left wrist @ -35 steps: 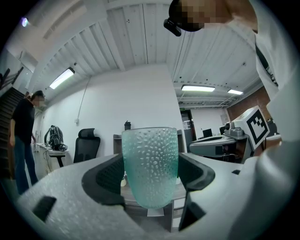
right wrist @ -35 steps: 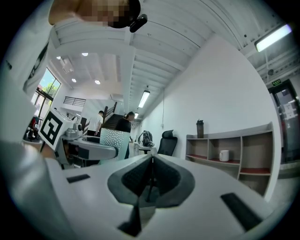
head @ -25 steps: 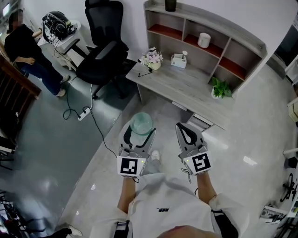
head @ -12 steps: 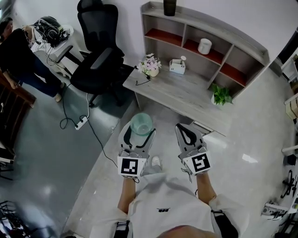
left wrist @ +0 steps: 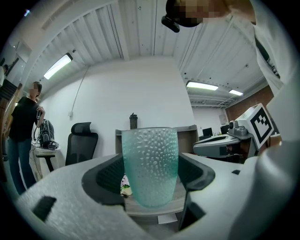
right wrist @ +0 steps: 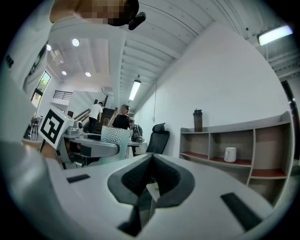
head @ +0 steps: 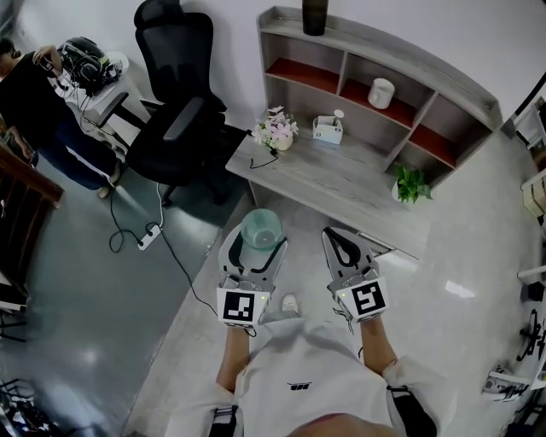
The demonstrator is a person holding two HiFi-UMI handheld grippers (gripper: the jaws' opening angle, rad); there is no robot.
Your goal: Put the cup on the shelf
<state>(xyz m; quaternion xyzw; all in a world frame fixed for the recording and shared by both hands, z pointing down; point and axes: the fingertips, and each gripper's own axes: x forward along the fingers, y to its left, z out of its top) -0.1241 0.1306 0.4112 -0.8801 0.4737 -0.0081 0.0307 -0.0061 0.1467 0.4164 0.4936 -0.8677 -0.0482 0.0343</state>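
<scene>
A pale green dimpled cup (head: 260, 229) stands upright between the jaws of my left gripper (head: 258, 235), which is shut on it. In the left gripper view the cup (left wrist: 150, 166) fills the middle, with the shelf (left wrist: 187, 129) behind it. My right gripper (head: 343, 243) is shut with nothing in it, level with the left one; its view shows the jaws (right wrist: 151, 174) closed together. The grey shelf unit (head: 386, 72) with red-floored compartments rises at the back of a grey desk (head: 333, 175) ahead of both grippers.
A white mug (head: 380, 93) sits in a middle compartment, a dark bottle (head: 314, 15) on the shelf top. Flowers (head: 277, 131), a small white box (head: 326, 130) and a green plant (head: 409, 183) stand on the desk. A black office chair (head: 175, 111) and a person (head: 38, 102) are at left.
The desk and shelf have shifted slightly in the head view as I moved; both grippers keep their pose, the cup still held in the left one.
</scene>
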